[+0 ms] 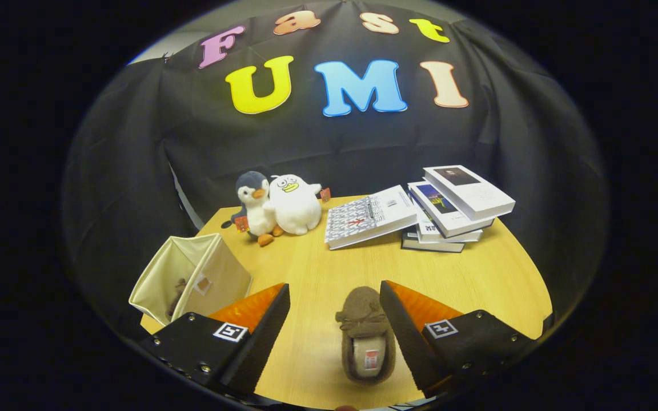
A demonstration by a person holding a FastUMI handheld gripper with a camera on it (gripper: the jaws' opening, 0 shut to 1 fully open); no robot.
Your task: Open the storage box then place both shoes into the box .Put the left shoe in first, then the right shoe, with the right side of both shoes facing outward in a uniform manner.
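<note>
Trouble could come from the slipper (pixel 366 337) sitting off to one side; it lies on the tabletop (pixel 317 274) between the wide-open fingers of the claw (pixel 334 319), close to the right finger, so a squeeze may push it away; the claw holds nothing; the cloth storage box (pixel 192 279) lies tipped beside the left finger, with something brown inside, maybe the other slipper.

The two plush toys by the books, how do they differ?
The grey penguin is dark-backed with a white belly; the white plush bird is white nearly all over. The penguin is slimmer, the bird rounder and bulkier. Both stand upright, touching, on the table, far beyond the open fingers.
</note>
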